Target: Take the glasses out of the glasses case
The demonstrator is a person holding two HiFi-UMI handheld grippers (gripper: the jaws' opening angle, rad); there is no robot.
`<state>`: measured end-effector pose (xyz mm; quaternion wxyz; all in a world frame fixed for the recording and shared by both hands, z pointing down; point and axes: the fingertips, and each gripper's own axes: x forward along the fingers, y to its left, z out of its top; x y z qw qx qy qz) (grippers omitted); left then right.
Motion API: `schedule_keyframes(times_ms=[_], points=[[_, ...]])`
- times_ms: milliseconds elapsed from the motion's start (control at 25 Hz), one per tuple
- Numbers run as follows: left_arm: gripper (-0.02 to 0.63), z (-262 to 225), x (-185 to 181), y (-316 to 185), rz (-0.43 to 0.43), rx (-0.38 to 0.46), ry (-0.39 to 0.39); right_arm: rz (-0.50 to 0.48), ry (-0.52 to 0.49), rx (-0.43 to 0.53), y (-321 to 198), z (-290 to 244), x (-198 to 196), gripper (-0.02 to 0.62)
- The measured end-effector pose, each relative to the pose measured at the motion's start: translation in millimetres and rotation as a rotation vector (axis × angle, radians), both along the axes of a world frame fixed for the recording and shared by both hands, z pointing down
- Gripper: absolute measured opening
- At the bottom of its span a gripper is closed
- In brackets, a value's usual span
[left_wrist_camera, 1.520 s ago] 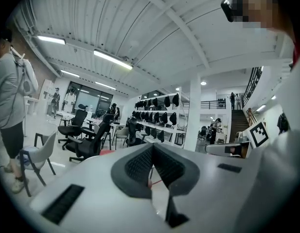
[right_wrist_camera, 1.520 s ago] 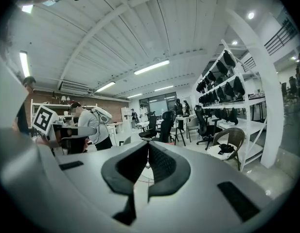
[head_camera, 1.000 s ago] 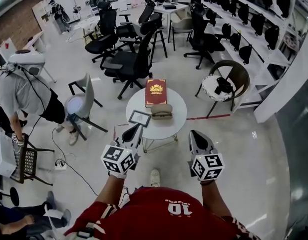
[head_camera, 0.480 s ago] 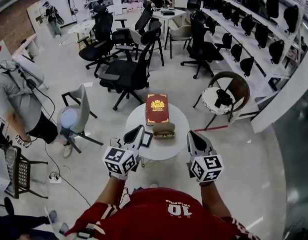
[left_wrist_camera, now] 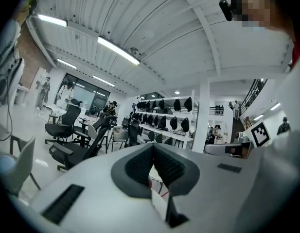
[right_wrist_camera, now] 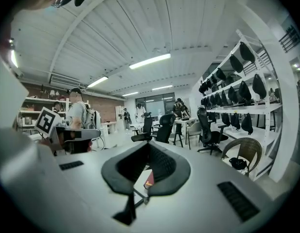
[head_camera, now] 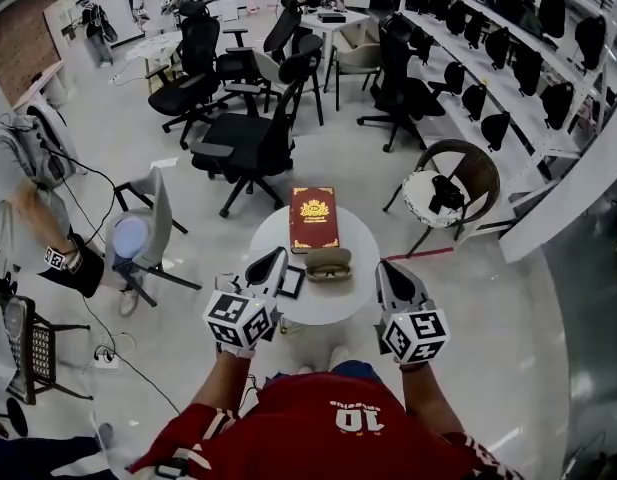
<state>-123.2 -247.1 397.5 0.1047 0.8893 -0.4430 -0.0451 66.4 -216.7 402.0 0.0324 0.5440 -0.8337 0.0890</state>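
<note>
A tan glasses case lies closed on the small round white table, just in front of a red book. My left gripper hovers at the table's near left edge, left of the case, jaws shut and empty. At the near right edge is my right gripper, also shut on nothing and a little right of the case. Both gripper views look level across the room. Their dark pads meet at the tip, and a sliver of the red book shows between the right ones.
A small dark-framed square lies on the table by my left gripper. A grey chair stands at the left and a wicker chair at the right. Black office chairs stand beyond. A person bends at far left.
The view has closed in on the table, which now lies right under both grippers' tips. The jaws stay shut. The person at the left has shifted toward the frame edge.
</note>
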Motion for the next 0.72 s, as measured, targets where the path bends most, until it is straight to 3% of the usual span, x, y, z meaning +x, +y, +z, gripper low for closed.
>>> schedule_keyframes(times_ms=[600, 720], points=[[0.006, 1, -4, -37, -0.056, -0.001, -0.051, -0.173, 0.050, 0.030, -56, 2, -12, 0.018], [0.006, 3, 0, -42, -0.051, -0.001, -0.051, -0.214, 0.070, 0.013, -62, 10, -16, 0.075]])
